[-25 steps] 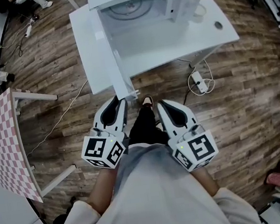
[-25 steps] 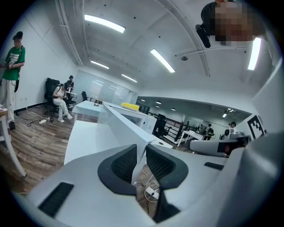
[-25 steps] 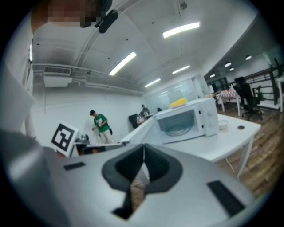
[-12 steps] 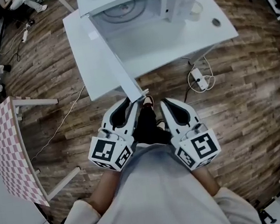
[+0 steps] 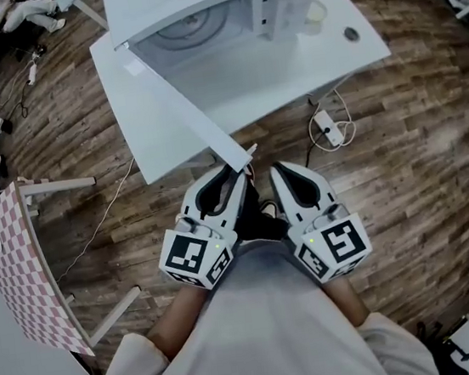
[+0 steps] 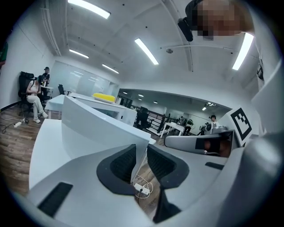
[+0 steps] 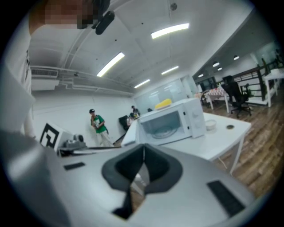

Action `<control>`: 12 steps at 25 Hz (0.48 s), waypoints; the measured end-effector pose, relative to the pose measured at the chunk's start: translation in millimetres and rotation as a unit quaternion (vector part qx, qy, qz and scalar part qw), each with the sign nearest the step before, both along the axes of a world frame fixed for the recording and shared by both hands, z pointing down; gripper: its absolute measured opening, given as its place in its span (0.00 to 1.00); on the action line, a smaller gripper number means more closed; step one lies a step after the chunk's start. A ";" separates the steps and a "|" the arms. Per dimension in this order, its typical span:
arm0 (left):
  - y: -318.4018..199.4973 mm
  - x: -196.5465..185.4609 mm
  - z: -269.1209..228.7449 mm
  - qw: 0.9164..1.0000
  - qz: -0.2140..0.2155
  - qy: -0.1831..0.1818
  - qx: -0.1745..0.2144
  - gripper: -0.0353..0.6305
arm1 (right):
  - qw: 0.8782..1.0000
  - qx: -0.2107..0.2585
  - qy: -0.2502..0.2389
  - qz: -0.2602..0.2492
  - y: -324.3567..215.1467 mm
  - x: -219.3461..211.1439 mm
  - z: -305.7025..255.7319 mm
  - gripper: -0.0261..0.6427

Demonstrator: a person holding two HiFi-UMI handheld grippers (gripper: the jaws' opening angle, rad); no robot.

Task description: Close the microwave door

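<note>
The left gripper (image 5: 234, 174) (image 6: 141, 151) is pinching the free edge of the white, flat microwave door (image 5: 180, 111) (image 6: 95, 128): its two dark pads are sitting on either side of the thin panel, and the door's lower corner is showing between them. The right gripper (image 5: 277, 173) (image 7: 143, 153) is hanging just beside it, to the right, with its jaws pressed together and nothing between them. Both are being held close in front of the person's body, side by side, above the brown plank floor (image 5: 408, 142).

From the left gripper the door is stretching away to the far left, swung wide open, up to its hinge side on the white boxy microwave oven (image 5: 211, 9) (image 7: 171, 120). The oven is standing at the far side of the white rectangular table (image 5: 328, 54), its cavity and round glass turntable lying open toward the person. A small pale bowl (image 5: 314, 13) is resting on the table just right of the oven. A white power strip (image 5: 329, 127) with its cord is lying on the floor beneath the table's near right edge. A pink-and-white chequered table (image 5: 9, 263) is standing well apart at the left.
</note>
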State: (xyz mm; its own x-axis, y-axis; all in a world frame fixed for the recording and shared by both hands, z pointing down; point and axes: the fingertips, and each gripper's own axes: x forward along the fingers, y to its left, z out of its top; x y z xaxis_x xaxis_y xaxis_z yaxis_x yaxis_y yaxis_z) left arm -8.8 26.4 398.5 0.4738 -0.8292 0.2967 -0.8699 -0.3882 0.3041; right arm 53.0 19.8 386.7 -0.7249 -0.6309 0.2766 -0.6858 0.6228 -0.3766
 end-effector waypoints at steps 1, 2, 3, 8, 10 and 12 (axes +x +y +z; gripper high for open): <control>-3.7 3.6 0.1 1.000 0.003 0.002 -0.002 0.19 | 1.000 -0.001 0.001 0.004 -3.0 2.3 -0.3 0.07; -7.2 7.2 0.2 1.000 0.006 0.004 -0.003 0.19 | 1.000 -0.001 0.002 0.007 -5.8 4.7 -0.5 0.07; -10.6 10.8 0.4 1.000 0.010 0.005 -0.004 0.19 | 1.000 -0.002 0.003 0.011 -8.4 6.9 -0.5 0.07; -26.5 24.7 0.6 0.999 0.033 0.014 -0.008 0.19 | 1.000 -0.002 0.014 0.012 -23.8 6.6 3.4 0.07; -30.2 28.5 -0.1 0.999 0.044 0.019 -0.009 0.19 | 1.000 -0.001 0.022 0.000 -28.0 0.9 4.4 0.07; -32.4 31.2 -2.5 0.998 0.055 0.023 -0.007 0.18 | 1.000 0.001 0.028 -0.007 -31.0 -4.2 4.2 0.07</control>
